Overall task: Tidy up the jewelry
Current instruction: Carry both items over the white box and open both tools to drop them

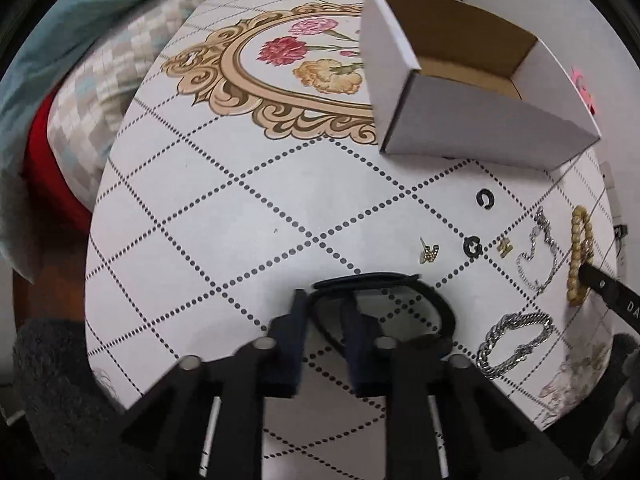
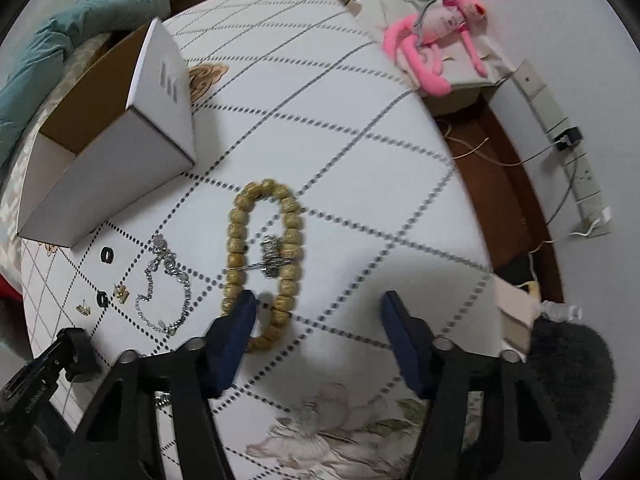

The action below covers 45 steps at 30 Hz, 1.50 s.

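Note:
My left gripper (image 1: 324, 308) is shut on a black band bracelet (image 1: 424, 300) that lies on the tablecloth, its strap between the pads. An open white cardboard box (image 1: 472, 120) stands ahead on the right; it also shows in the right wrist view (image 2: 108, 172). My right gripper (image 2: 318, 304) is open and empty, low over the table, its left finger (image 2: 240, 312) beside a wooden bead bracelet (image 2: 262, 256) with a small silver pendant (image 2: 272, 258) on it. A thin silver chain (image 2: 168, 284), two black rings (image 1: 485, 199) (image 1: 472, 248) and two gold earrings (image 1: 429, 253) (image 1: 505, 247) lie between the grippers.
A chunky silver chain bracelet (image 1: 516, 344) lies right of my left gripper. The round table (image 1: 192, 216) has a patterned cloth and a curved edge. A pink plush toy (image 2: 436, 40) and a power strip (image 2: 576, 168) lie beyond the table. Bedding (image 1: 100, 52) is at the left.

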Each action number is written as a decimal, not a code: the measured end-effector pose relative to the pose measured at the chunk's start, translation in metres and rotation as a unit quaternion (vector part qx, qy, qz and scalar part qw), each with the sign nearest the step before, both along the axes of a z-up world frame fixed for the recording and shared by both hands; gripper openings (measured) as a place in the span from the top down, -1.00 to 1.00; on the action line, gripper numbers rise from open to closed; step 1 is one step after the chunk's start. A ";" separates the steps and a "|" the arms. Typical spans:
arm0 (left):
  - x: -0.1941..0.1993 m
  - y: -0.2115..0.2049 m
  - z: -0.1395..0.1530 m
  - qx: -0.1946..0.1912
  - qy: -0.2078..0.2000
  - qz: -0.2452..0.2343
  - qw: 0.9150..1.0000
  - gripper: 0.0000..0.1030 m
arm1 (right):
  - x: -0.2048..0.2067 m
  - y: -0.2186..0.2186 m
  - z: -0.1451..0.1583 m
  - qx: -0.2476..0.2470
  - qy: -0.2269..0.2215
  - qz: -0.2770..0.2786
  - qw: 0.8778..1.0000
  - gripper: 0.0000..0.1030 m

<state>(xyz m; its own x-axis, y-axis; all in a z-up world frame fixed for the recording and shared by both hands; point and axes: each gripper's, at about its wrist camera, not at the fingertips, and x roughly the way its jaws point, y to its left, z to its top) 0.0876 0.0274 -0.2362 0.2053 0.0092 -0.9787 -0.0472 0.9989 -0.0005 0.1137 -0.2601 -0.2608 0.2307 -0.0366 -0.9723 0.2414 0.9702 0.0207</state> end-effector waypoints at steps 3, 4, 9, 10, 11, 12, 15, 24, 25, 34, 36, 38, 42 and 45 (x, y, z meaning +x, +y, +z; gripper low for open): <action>-0.006 -0.002 0.002 0.009 -0.010 -0.014 1.000 0.82 | -0.002 0.010 0.002 -0.022 -0.018 0.013 1.000 0.29; -0.007 -0.003 0.003 0.010 -0.013 -0.017 1.000 0.82 | -0.002 0.012 0.002 -0.025 -0.019 0.013 0.999 0.84; -0.015 -0.003 0.014 0.008 -0.028 -0.022 0.999 0.84 | -0.009 0.009 0.010 0.008 -0.029 0.007 1.000 0.82; -0.017 -0.003 0.017 0.008 -0.032 -0.024 0.999 0.85 | -0.011 0.009 0.014 0.015 -0.036 0.008 0.999 0.82; -0.003 -0.011 0.016 0.009 -0.034 -0.025 0.999 0.85 | -0.013 0.011 0.019 0.022 -0.041 0.008 0.999 0.82; -0.003 -0.015 0.021 0.008 -0.036 -0.025 0.999 0.85 | -0.016 0.012 0.025 0.033 -0.048 0.009 0.998 0.82; -0.005 -0.017 0.037 -0.001 -0.047 -0.026 0.999 0.85 | -0.023 0.016 0.044 0.061 -0.076 0.010 0.995 0.82; 0.032 -0.031 0.096 -0.037 -0.093 -0.035 0.994 0.85 | -0.014 0.024 0.111 0.108 -0.139 0.038 0.984 0.82; 0.040 -0.032 0.102 -0.042 -0.098 -0.037 0.994 0.85 | -0.010 0.026 0.122 0.112 -0.148 0.045 0.982 0.82; 0.117 -0.041 0.117 -0.049 -0.103 -0.056 0.992 0.85 | 0.050 0.055 0.173 0.118 -0.192 0.096 0.969 0.82; 0.131 -0.042 0.111 -0.048 -0.094 -0.062 0.993 0.85 | 0.069 0.059 0.168 0.126 -0.183 0.100 0.970 0.82; 0.144 -0.042 0.102 -0.049 -0.080 -0.066 0.993 0.85 | 0.087 0.063 0.158 0.137 -0.169 0.102 0.971 0.82; 0.163 -0.042 0.086 -0.046 -0.051 -0.068 0.995 0.83 | 0.116 0.071 0.136 0.144 -0.144 0.104 0.973 0.82; 0.175 -0.040 0.076 -0.048 -0.026 -0.058 0.997 0.70 | 0.130 0.075 0.122 0.144 -0.132 0.112 0.974 0.82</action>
